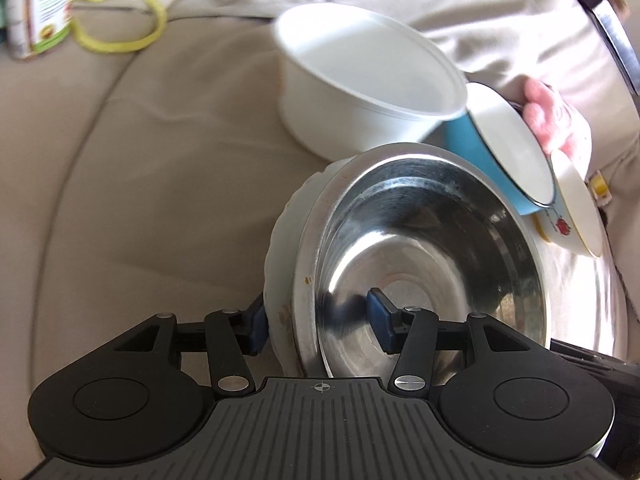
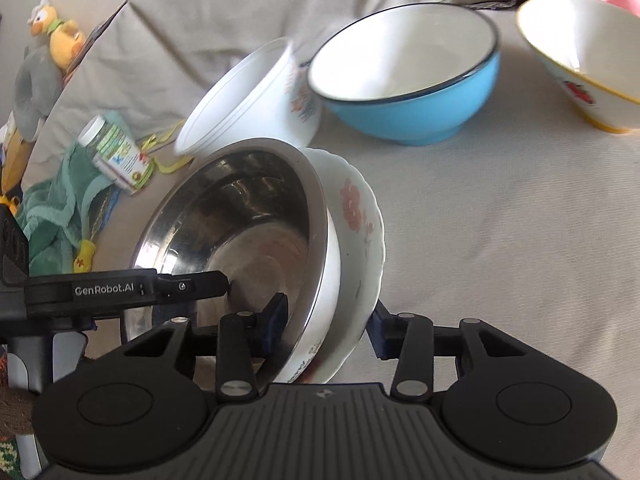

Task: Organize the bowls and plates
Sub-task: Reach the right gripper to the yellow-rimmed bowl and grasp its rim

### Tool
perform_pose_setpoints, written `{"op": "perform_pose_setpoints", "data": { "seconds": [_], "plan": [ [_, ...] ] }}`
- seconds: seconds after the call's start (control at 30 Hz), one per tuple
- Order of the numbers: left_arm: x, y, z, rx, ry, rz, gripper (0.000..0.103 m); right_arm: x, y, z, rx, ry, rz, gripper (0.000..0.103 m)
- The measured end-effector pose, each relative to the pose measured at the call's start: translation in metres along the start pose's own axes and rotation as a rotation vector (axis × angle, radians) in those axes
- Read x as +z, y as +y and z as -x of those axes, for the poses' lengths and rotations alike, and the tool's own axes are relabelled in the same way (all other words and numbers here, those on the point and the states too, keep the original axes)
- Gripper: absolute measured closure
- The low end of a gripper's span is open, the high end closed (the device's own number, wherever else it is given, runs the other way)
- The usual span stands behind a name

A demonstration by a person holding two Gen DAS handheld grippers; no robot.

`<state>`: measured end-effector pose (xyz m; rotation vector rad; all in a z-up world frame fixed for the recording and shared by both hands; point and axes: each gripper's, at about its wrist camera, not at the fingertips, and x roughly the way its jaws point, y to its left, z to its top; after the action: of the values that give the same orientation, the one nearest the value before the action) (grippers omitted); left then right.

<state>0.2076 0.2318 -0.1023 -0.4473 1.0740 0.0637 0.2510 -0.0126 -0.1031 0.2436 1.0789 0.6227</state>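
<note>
Nearest in the right wrist view, the right gripper (image 2: 326, 326) straddles the rims of two nested dishes: one blue pad sits inside the shiny stainless-steel bowl (image 2: 240, 216), the other outside the white scalloped plate with pink flowers (image 2: 356, 220) that cups the steel bowl. Both are tilted up on edge, and the pads look closed on the paired rims (contact on the outer pad is hard to confirm).

The left gripper (image 1: 318, 322) stands across the opposite rim of the same pair, its pads spread apart: one blue pad shows inside the steel bowl (image 1: 420, 240), the other outside the scalloped plate (image 1: 280, 248), with visible gaps, so it is not pressing on them. From the right wrist view, its black finger (image 2: 192, 286) reaches into the bowl.

Just behind, a plain white plastic bowl (image 1: 360, 80) lies tipped on the beige fabric surface (image 2: 500, 240), near the steel bowl's upper rim. Farther on sit a sky-blue bowl with a white inside and dark rim (image 2: 408, 72) and a cream bowl with a yellow rim and a red fruit print (image 2: 580, 60), well apart from each other.

At the far left lie a labelled white-capped bottle (image 2: 116, 152), a green towel (image 2: 60, 216) and a yellow-and-grey plush toy (image 2: 52, 36).
</note>
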Motion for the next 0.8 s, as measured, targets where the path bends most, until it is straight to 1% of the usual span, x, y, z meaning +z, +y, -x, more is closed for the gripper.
{"op": "perform_pose_setpoints", "data": {
  "seconds": [0.07,0.13,0.17,0.2,0.3,0.47,0.53,0.6,0.67,0.8],
  "plan": [
    [-0.001,-0.005,-0.002,0.0,-0.007,-0.001,0.049,0.004,-0.009,0.002,-0.006,0.0,0.0,0.061],
    [-0.004,-0.007,0.0,0.018,-0.014,0.008,0.051,0.006,-0.015,0.006,0.008,-0.004,-0.004,0.06],
    [-0.006,-0.008,0.003,0.032,-0.027,0.005,0.051,0.007,-0.017,0.011,0.014,-0.021,0.0,0.059],
    [-0.008,-0.012,0.009,0.051,-0.048,-0.01,0.051,0.007,-0.018,0.017,0.015,-0.045,0.01,0.059],
    [-0.017,-0.023,0.031,0.102,-0.136,-0.055,0.051,0.008,-0.018,0.039,-0.002,-0.129,0.052,0.052],
    [-0.027,-0.042,0.069,0.149,-0.298,-0.038,0.051,0.007,-0.039,0.072,-0.047,-0.223,0.069,0.05],
    [-0.028,-0.06,0.076,0.136,-0.339,-0.055,0.051,0.006,-0.049,0.078,-0.08,-0.241,0.07,0.05],
    [-0.026,-0.08,0.074,0.093,-0.345,-0.09,0.051,0.006,-0.063,0.085,-0.112,-0.252,0.067,0.05],
    [-0.024,-0.1,0.066,0.05,-0.329,-0.133,0.051,0.007,-0.076,0.092,-0.137,-0.273,0.062,0.05],
    [-0.009,-0.155,0.034,-0.041,-0.261,-0.242,0.051,0.017,-0.103,0.111,-0.194,-0.339,0.015,0.049]
  ]
}}
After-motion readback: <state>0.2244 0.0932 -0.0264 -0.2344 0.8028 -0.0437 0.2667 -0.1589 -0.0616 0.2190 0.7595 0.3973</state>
